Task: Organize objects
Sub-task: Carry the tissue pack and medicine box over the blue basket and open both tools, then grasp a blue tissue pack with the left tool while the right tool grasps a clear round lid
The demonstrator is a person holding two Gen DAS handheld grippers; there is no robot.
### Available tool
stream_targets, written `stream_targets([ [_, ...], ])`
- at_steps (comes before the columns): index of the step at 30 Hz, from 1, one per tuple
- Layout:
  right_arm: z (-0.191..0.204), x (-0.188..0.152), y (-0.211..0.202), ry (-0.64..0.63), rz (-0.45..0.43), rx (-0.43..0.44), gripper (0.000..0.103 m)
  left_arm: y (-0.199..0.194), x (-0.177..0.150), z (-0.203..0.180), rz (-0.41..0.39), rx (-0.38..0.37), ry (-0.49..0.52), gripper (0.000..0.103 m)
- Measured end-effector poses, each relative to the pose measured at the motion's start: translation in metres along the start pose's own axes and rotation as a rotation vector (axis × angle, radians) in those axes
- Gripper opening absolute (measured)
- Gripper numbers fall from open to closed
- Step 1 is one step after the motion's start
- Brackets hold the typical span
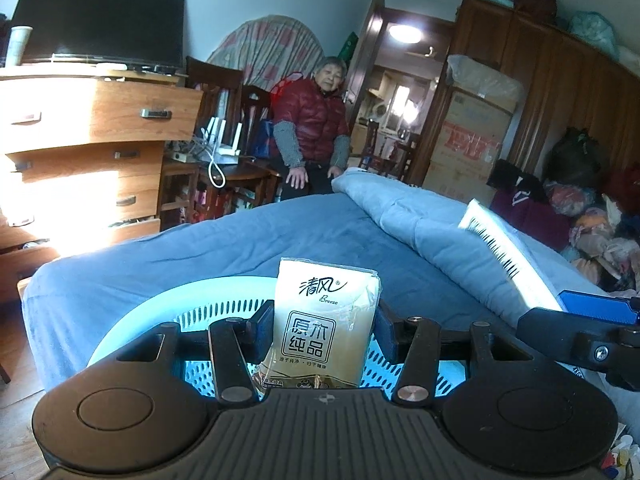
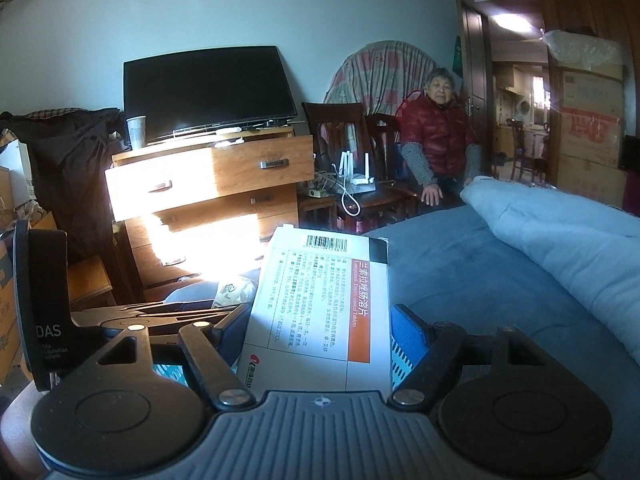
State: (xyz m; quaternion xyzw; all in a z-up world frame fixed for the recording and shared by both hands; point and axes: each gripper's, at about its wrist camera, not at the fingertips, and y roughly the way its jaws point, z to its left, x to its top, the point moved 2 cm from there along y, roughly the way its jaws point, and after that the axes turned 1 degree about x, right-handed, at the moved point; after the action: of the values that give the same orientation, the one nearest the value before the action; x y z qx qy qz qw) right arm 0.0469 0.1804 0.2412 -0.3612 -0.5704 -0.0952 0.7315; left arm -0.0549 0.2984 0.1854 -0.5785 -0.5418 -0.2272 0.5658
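My left gripper (image 1: 322,322) is shut on a cream tissue pack (image 1: 324,320) with black Chinese print, held upright over a light blue perforated basket (image 1: 160,300) on the bed. My right gripper (image 2: 320,324) is shut on a white medicine box (image 2: 320,300) with an orange stripe and a barcode, held above the bed's left edge. In the left wrist view the right gripper (image 1: 576,312) shows at the right edge with the same box (image 1: 508,252) seen edge-on. In the right wrist view the left gripper (image 2: 160,312) and the tissue pack (image 2: 232,292) show at the left.
A blue bed (image 1: 280,240) with a folded light blue quilt (image 1: 420,216) fills the middle. A wooden dresser (image 1: 88,140) with open drawers and a TV (image 1: 100,20) stands to the left. A person in a red jacket (image 1: 316,120) sits beyond the bed. Cardboard boxes (image 1: 468,140) and wardrobes stand at right.
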Motion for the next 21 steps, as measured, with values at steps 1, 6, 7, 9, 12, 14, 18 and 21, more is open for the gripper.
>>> stream_targets([
  [1, 0.001, 0.000, 0.002, -0.001, 0.004, 0.004, 0.077, 0.000, 0.000, 0.001, -0.002, 0.008, -0.001, 0.057],
  [6, 0.001, -0.005, -0.004, 0.004, -0.018, -0.015, 0.093, -0.006, 0.001, 0.003, -0.024, 0.046, -0.004, 0.098],
  [7, -0.002, -0.005, -0.011, 0.017, -0.030, -0.018, 0.094, -0.008, 0.002, 0.001, -0.032, 0.044, 0.002, 0.100],
  [9, -0.012, -0.011, -0.032, 0.052, -0.066, -0.024, 0.094, -0.014, 0.004, -0.006, -0.046, 0.036, 0.010, 0.100],
  [12, -0.033, -0.043, -0.092, 0.113, -0.176, -0.081, 0.096, -0.029, 0.006, -0.030, -0.092, -0.033, 0.046, 0.100],
  [14, -0.050, -0.082, -0.136, 0.174, -0.225, -0.154, 0.101, -0.040, 0.004, -0.055, -0.108, -0.120, 0.087, 0.100],
  [18, -0.079, -0.194, -0.205, 0.261, -0.121, -0.352, 0.101, -0.058, -0.034, -0.143, -0.072, -0.404, 0.272, 0.103],
  [21, -0.100, -0.274, -0.252, 0.416, 0.007, -0.461, 0.098, -0.051, -0.100, -0.216, 0.104, -0.641, 0.381, 0.103],
])
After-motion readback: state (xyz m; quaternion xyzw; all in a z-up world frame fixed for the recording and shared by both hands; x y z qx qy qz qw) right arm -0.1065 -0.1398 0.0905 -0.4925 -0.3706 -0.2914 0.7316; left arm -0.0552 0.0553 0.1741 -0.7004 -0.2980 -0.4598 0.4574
